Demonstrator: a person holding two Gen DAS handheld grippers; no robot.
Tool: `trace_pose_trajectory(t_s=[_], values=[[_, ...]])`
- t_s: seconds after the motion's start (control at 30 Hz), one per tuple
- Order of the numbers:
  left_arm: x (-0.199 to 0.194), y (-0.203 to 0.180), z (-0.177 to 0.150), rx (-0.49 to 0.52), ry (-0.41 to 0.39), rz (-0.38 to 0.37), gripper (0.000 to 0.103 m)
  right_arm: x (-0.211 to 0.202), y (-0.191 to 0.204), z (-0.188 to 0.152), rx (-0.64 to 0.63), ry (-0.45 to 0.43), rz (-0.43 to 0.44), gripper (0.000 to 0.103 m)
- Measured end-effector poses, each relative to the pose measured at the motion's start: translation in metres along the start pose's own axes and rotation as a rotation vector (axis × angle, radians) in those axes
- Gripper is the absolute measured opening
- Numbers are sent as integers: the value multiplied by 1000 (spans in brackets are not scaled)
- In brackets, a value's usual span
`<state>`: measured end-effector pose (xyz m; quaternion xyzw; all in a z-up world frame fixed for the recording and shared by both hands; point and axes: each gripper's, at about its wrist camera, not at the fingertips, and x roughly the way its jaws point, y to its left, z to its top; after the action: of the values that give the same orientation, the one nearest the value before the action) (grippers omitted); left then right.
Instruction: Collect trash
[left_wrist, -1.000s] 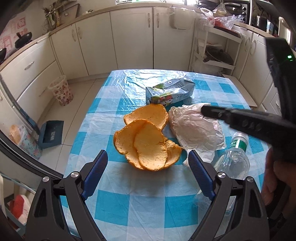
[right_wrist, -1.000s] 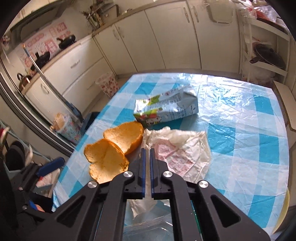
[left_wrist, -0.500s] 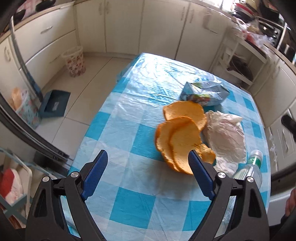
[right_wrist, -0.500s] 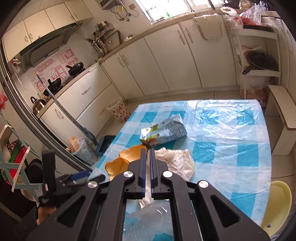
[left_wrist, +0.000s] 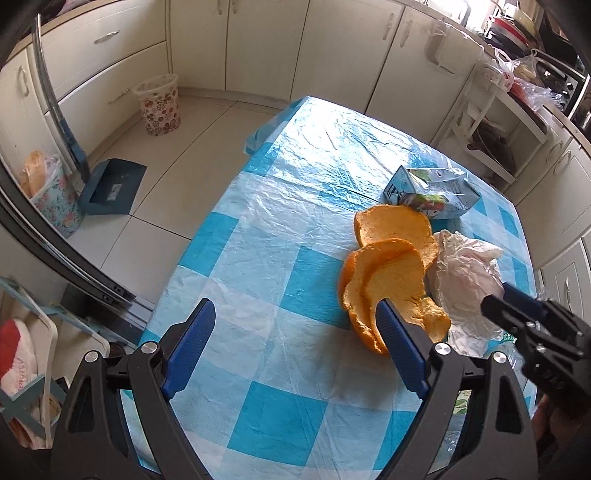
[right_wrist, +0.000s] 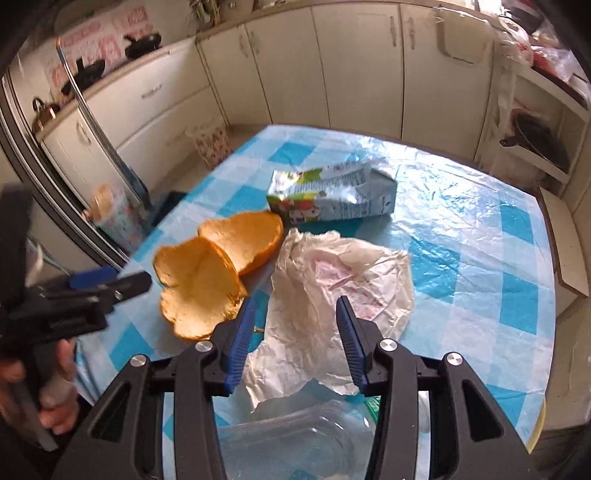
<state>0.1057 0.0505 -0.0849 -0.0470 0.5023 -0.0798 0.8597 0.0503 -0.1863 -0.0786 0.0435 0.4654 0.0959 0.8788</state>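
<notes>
- Our right gripper (right_wrist: 295, 317) is spread wide over the crumpled white wrapper (right_wrist: 332, 280), holding nothing.
- Our left gripper (left_wrist: 295, 325) gapes empty above the checked tablecloth (left_wrist: 266, 229), its right finger in front of the orange peels (left_wrist: 388, 280).
- The peels touch the wrapper; the crushed milk carton (right_wrist: 332, 195) lies just beyond both.
- A clear plastic bottle (right_wrist: 295, 443) lies beneath our right gripper.
- A floral wastebasket (left_wrist: 158, 104) stands on the floor, well apart.

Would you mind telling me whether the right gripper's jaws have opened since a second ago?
Yes. The right gripper, shut earlier, now stands open, its fingers straddling the crumpled white wrapper on the checked tablecloth.
</notes>
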Motion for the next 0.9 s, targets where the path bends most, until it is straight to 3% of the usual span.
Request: trace_pose_trajectory(t_s=[0.07,0.37,0.47,0.53,0.6,0.7,0.73,0.8,0.9], values=[[2,3,3,-6,1,2,85,1,-3,0,17,-5,25,4],[18,8,13,-42,4,-18,85,-59,-26,6,127,-196,166,2],[23,7,12,-54,5,-7,85,-68,-37,6,158,-212,174,2],[13,7,11,-54,-45,27,85,-67,-44,7,181,-194,174,2],[-5,-3,10,-2,-123,24,85,-64,-48,6,197,-171,163,2],[-23,-36,3,192,-169,-60,85,-65,-49,3,203,-155,170,3],[-24,-49,-3,264,-167,-71,85,-65,-50,3,201,-155,169,5],[-17,-67,-14,357,-137,-71,85,-67,-49,2,198,-161,168,25],[1,-75,-21,399,-65,-42,85,-69,-47,1,186,-167,165,31]])
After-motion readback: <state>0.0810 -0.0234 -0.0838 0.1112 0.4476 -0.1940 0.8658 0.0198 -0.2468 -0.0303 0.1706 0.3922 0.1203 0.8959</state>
